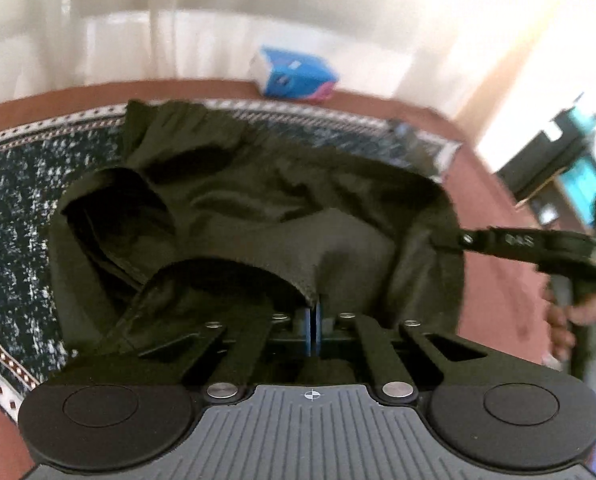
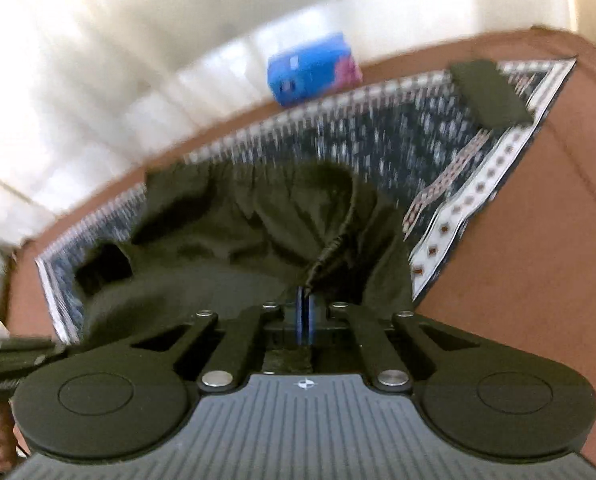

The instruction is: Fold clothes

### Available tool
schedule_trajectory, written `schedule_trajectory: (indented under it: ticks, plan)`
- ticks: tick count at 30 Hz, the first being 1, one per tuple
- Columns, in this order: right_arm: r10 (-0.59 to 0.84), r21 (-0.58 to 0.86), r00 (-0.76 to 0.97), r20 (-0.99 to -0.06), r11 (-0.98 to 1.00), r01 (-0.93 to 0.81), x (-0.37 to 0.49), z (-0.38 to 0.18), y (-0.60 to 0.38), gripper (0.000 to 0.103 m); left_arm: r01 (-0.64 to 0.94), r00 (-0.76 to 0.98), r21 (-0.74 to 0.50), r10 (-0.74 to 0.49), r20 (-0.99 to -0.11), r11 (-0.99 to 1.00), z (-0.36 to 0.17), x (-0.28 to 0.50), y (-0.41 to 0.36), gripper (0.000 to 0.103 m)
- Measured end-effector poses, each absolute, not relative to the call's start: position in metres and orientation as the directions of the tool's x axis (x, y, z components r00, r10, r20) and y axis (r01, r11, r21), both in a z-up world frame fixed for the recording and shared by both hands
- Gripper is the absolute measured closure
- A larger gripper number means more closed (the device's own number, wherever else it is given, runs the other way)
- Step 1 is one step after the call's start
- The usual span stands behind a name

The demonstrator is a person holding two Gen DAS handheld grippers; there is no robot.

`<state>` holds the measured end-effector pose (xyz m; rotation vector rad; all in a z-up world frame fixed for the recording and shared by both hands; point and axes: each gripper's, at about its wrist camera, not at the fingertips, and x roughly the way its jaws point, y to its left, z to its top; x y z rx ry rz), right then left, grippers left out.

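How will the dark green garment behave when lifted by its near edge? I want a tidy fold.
Likely floppy: the dark green garment lies in soft creases and bunches where the left tool and right tool pinch it. Probably light, since thin folds stand up. It may drag on the patterned cloth.

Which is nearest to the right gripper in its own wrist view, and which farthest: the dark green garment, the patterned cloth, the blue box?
1. Dark green garment, pinched by the right gripper.
2. Patterned cloth, under the garment.
3. Blue box, at the table's far edge.
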<state>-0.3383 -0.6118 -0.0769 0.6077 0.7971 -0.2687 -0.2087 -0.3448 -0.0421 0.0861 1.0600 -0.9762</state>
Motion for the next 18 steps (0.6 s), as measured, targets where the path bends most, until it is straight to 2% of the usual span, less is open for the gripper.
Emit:
schedule_trajectory:
  ticks: [4,7,8,12,17,18]
  plan:
    - [-0.094,0.386,0.716,-0.692,0.79,0.477,-0.375,-0.054,-0.628,0.1,0.759,0.032,-0.448,-0.715,-0.699,0.472,-0.012,-0.252,-0.338,0.103]
    - [-0.183,0.361,0.694,-0.696,0.746,0.559,-0.406,-0.06,-0.651,0.1,0.799,-0.073,-0.476,-0.727,-0.683,0.367,-0.009,-0.292,-0.352,0.103]
    - [-0.213,0.352,0.678,-0.704,0.724,0.593,-0.414,-0.064,-0.66,0.103,0.812,-0.096,-0.474,-0.722,-0.685,0.341,-0.011,-0.304,-0.359,0.103]
    - [-0.319,0.299,0.582,-0.747,0.621,0.724,-0.443,-0.086,-0.703,0.103,0.845,-0.151,-0.45,-0.679,-0.719,0.289,-0.037,-0.342,-0.394,0.103]
    - [-0.277,0.308,0.575,-0.77,0.629,0.714,-0.47,-0.097,-0.694,0.103,0.851,-0.178,-0.436,-0.618,-0.766,0.294,-0.076,-0.361,-0.426,0.103]
    - [-0.257,0.31,0.585,-0.769,0.65,0.694,-0.474,-0.095,-0.685,0.1,0.852,-0.18,-0.431,-0.606,-0.775,0.297,-0.083,-0.363,-0.432,0.082]
